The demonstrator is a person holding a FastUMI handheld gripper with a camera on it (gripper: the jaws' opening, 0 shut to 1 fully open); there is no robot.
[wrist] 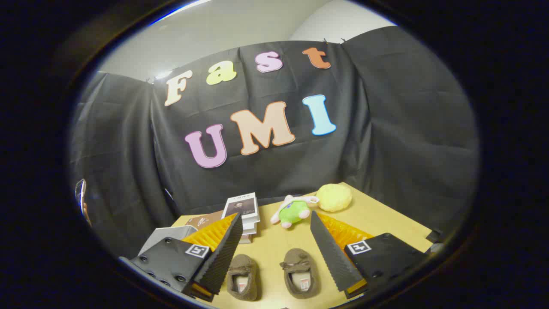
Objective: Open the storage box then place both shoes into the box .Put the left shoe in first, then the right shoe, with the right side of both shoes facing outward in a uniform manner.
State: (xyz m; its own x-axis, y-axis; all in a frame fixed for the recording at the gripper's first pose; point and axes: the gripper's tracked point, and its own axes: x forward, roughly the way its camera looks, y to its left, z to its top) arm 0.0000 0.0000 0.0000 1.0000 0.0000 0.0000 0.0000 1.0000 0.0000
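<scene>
The gripper [274, 249] hangs above the counter [386, 214], fingers spread wide and grasping nothing. Between the fingers, on the near part of the counter, lie two brown slippers side by side, a little apart. The left slipper [242, 277] and the right slipper [300, 272] both have their long axes running near to far, toes with small bows pointing away toward the booth wall and heel openings toward the gripper. Beyond them, a green and white plush toy [291, 211] lies just beside a yellow round plush [334, 197] at the far edge. To the left of the toy sits a stack of books [244, 212], with a grey box-like object [165, 236] partly hidden behind the left finger; whether it is open cannot be told.
</scene>
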